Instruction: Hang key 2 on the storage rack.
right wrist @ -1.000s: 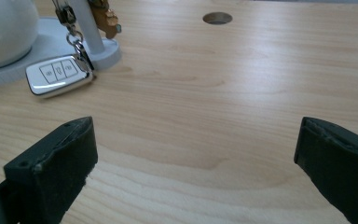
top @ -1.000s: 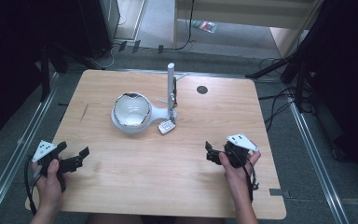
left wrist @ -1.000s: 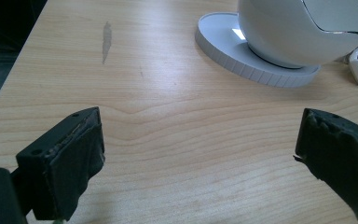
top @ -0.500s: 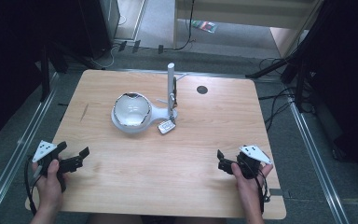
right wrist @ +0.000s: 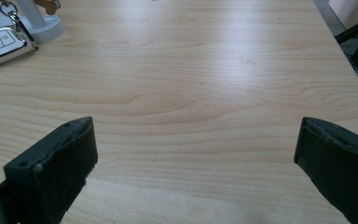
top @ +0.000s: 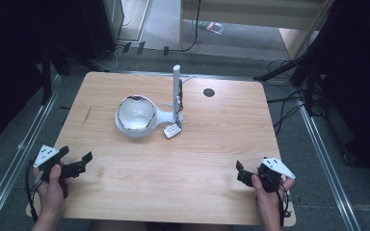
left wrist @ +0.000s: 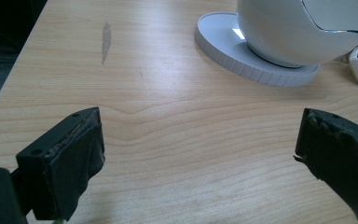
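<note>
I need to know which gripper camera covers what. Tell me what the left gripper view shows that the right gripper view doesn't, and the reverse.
Left gripper view: the white bowl-shaped mirror on its round base, and a grey scuff on the table. Right gripper view: the key fob's button face, the foot of the white post, and the table's right edge. Both: open black jaws over bare wood, and the fob.

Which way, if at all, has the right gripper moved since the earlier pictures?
Yes. The right gripper has pulled back toward the person and slightly rightward, away from the white bowl.
</note>
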Tool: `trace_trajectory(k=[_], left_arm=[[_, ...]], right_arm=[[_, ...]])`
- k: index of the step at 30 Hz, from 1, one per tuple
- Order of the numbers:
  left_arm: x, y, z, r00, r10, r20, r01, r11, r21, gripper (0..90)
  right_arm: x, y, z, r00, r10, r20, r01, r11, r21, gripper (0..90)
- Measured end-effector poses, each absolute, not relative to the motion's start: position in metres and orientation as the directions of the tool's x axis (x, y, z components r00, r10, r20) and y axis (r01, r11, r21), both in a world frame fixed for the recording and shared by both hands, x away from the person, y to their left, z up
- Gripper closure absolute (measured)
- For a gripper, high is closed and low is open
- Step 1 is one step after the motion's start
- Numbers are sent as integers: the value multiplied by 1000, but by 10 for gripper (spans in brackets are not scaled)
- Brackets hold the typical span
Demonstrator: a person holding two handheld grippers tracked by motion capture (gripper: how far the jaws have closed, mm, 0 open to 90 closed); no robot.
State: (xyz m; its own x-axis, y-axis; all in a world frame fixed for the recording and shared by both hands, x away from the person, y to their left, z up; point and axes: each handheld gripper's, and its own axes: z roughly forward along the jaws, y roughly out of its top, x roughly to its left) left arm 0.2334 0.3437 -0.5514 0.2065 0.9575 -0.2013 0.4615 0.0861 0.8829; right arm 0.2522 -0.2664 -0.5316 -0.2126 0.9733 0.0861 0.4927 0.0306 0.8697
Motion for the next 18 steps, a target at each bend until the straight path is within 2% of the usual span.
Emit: trace_trajectory(k=[18], left_arm=[[233,343,-551,210,959,-189,460,74,885,17]], right_arm=[[232,-300,-536,-172,979,108,504,-7,864,0]])
